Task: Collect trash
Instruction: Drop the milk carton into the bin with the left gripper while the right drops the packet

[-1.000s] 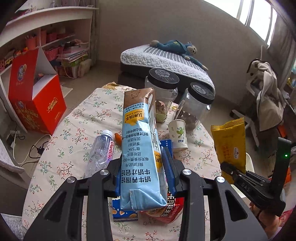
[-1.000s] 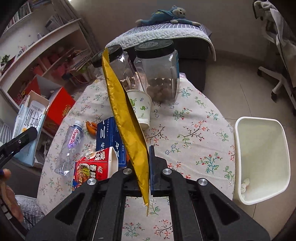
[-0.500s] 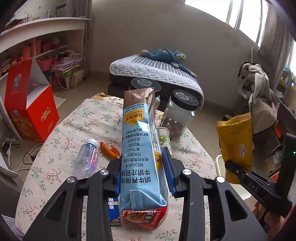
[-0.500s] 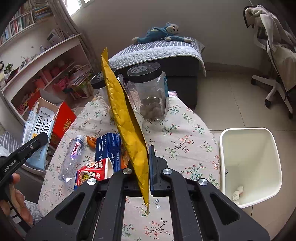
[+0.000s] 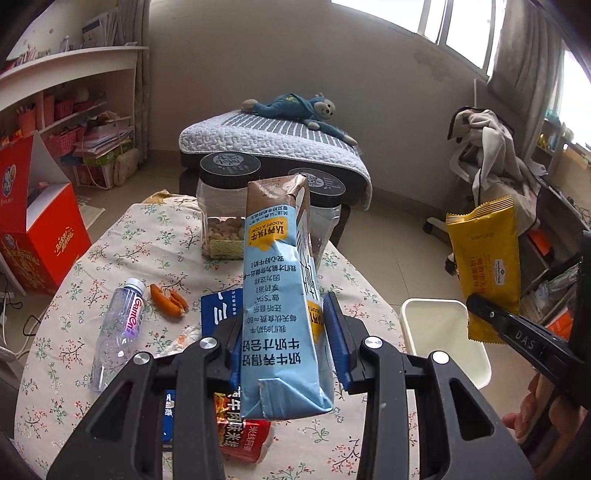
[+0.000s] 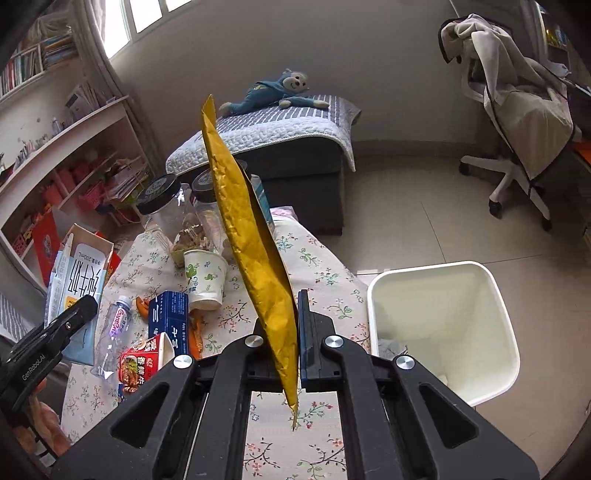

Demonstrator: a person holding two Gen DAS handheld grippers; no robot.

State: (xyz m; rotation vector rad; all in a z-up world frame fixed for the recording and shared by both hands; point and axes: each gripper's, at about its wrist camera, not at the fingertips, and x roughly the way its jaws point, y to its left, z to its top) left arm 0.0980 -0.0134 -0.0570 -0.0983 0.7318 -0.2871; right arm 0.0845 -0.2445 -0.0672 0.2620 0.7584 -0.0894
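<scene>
Two clear plastic jars with black lids (image 5: 228, 206), one light-blue milk carton (image 5: 280, 310), one yellow foil snack wrapper (image 5: 484, 266), one clear plastic water bottle (image 5: 118, 332), one white paper cup with green print (image 6: 205, 278), one dark-blue cardboard box (image 6: 170, 321), one red instant-noodle cup (image 6: 146, 360), and one white plastic waste bin (image 6: 495, 332).

- Soft daylight comes from the windows (image 5: 458, 33), blown out white.
- Fisheye bends the walls; the corners go dark.
- The picture is sharp, shadows faint on the worktop (image 5: 155, 236).
</scene>
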